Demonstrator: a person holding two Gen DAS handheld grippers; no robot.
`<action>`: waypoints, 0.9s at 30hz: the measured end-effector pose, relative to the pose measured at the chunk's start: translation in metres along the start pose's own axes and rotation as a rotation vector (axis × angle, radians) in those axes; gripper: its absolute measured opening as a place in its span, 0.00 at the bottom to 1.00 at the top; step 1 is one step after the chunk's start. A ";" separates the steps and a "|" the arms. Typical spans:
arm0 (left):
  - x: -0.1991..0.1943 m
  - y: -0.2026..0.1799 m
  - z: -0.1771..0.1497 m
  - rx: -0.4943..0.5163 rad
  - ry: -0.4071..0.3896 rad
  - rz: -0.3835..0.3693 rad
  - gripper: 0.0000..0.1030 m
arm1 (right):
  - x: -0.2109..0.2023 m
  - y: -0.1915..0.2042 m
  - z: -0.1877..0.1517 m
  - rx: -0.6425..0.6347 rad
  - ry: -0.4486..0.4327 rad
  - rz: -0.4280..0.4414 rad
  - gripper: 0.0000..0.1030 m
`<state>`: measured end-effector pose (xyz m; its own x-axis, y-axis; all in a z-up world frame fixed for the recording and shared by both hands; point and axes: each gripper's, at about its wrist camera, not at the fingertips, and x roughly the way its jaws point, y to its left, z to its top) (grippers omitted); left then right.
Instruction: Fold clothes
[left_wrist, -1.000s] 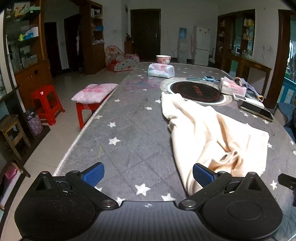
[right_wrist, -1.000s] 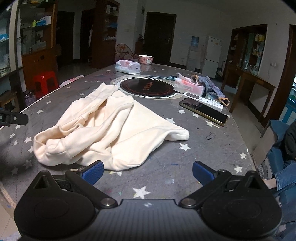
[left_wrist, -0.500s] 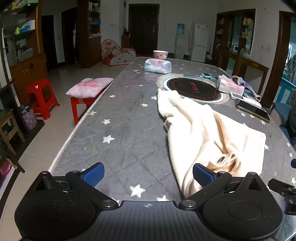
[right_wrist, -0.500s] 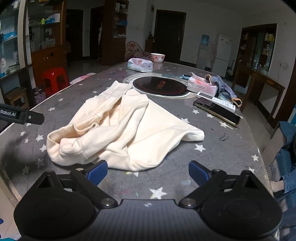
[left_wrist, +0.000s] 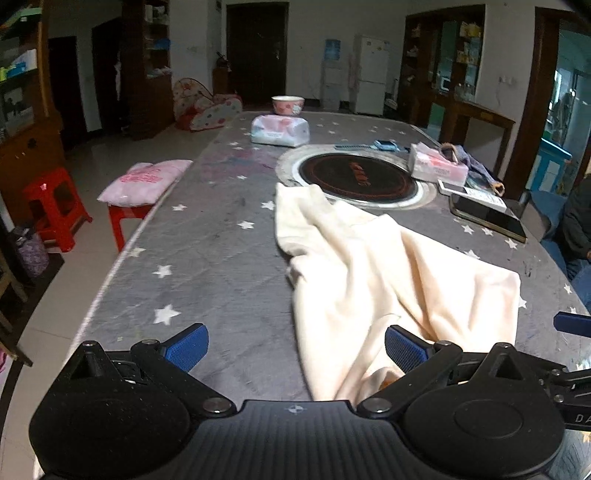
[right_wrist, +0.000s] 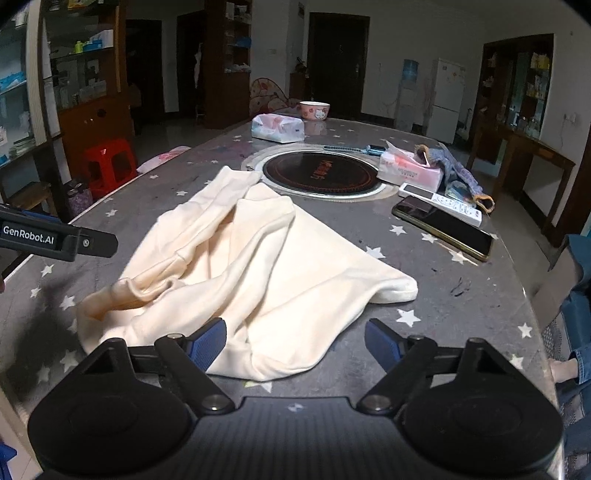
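A cream garment (left_wrist: 376, 273) lies crumpled on the grey star-patterned table (left_wrist: 221, 258); it also shows in the right wrist view (right_wrist: 251, 266). My left gripper (left_wrist: 295, 345) is open and empty at the garment's near left edge, its right finger (left_wrist: 404, 349) over the cloth. My right gripper (right_wrist: 295, 345) is open and empty over the garment's near hem, its left finger (right_wrist: 207, 343) above the fabric. The left gripper's body shows at the left of the right wrist view (right_wrist: 55, 240).
A round cooktop (right_wrist: 319, 171) is set into the table behind the garment. A phone (right_wrist: 443, 225), remote (right_wrist: 439, 199), tissue packs (right_wrist: 410, 170), a bowl (right_wrist: 314, 110) and a bag (right_wrist: 277, 127) lie beyond. Red stools (left_wrist: 55, 206) stand left of the table.
Both grippers have moved closer to the garment's near edge. The right gripper's jaws have narrowed a little. The garment has not moved.
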<state>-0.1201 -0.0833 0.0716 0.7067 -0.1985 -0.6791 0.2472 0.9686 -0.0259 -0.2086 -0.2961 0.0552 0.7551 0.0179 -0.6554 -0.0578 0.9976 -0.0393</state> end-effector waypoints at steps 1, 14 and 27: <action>0.004 -0.003 0.001 0.009 0.004 -0.007 1.00 | 0.002 -0.002 0.000 0.004 0.005 -0.002 0.80; 0.022 -0.026 0.010 0.069 0.030 -0.106 0.93 | 0.015 -0.010 0.010 0.018 0.024 0.000 0.71; 0.046 -0.028 0.007 0.115 0.111 -0.194 0.28 | 0.023 -0.012 0.022 0.026 0.028 0.012 0.61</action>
<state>-0.0896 -0.1205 0.0462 0.5634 -0.3549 -0.7461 0.4492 0.8895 -0.0839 -0.1762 -0.3058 0.0576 0.7358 0.0281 -0.6766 -0.0496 0.9987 -0.0125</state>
